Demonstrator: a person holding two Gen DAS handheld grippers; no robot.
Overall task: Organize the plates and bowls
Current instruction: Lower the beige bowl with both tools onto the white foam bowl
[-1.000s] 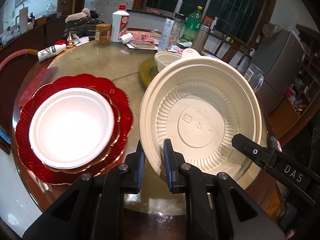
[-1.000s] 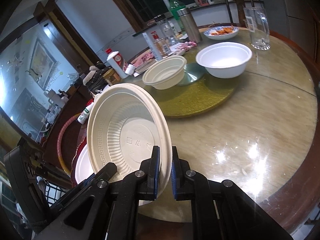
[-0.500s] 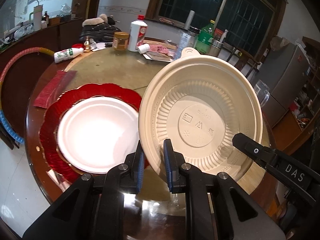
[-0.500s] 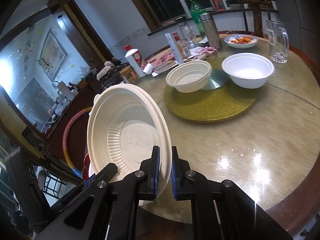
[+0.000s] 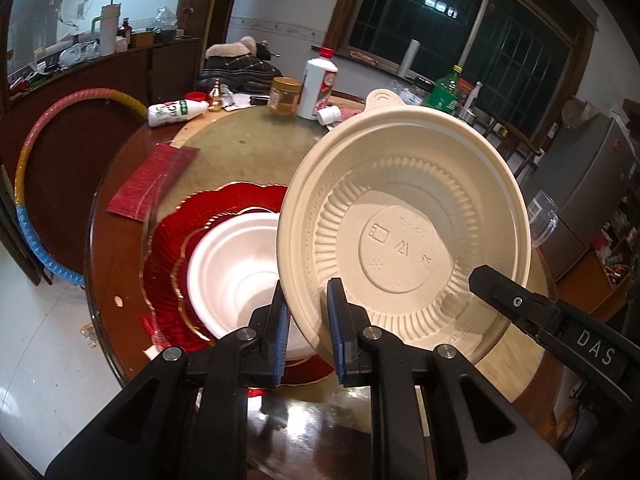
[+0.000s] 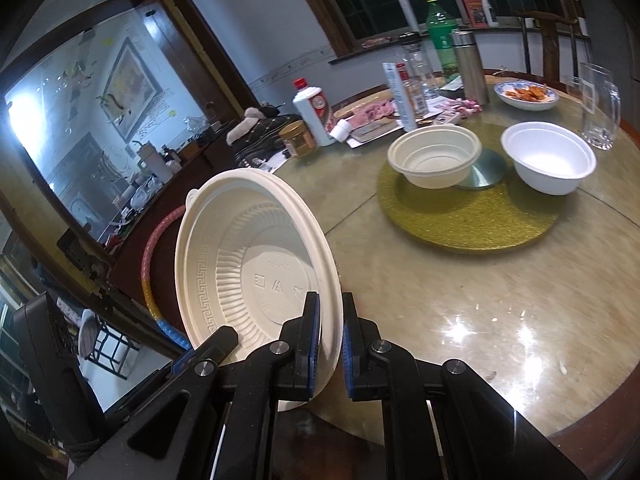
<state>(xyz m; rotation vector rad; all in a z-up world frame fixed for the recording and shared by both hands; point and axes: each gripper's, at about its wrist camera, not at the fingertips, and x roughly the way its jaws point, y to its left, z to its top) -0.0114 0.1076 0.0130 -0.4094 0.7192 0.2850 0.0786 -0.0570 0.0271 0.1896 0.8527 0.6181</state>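
A: Why is the wide cream plastic dish with the ribbed inside standing on edge above the round glass-topped wooden table?

B: Both tools are pinching its rim. The left gripper is closing on the lower edge, and the right gripper is clamping the same rim from the other side, jaws nearly together with only the rim between them. I judge it is being carried toward a stack.

A: Which stack?

B: Probably the scalloped red plate with gold trim, which is lying near the table's edge beside the dish, with a white foam bowl sitting in it.

A: And further off?

B: A gold glittery round mat is bearing a cream plastic bowl, with a white foam bowl at its far edge. Behind them, bottles, a glass mug and a dish of food are crowding the far side, under dark windows.
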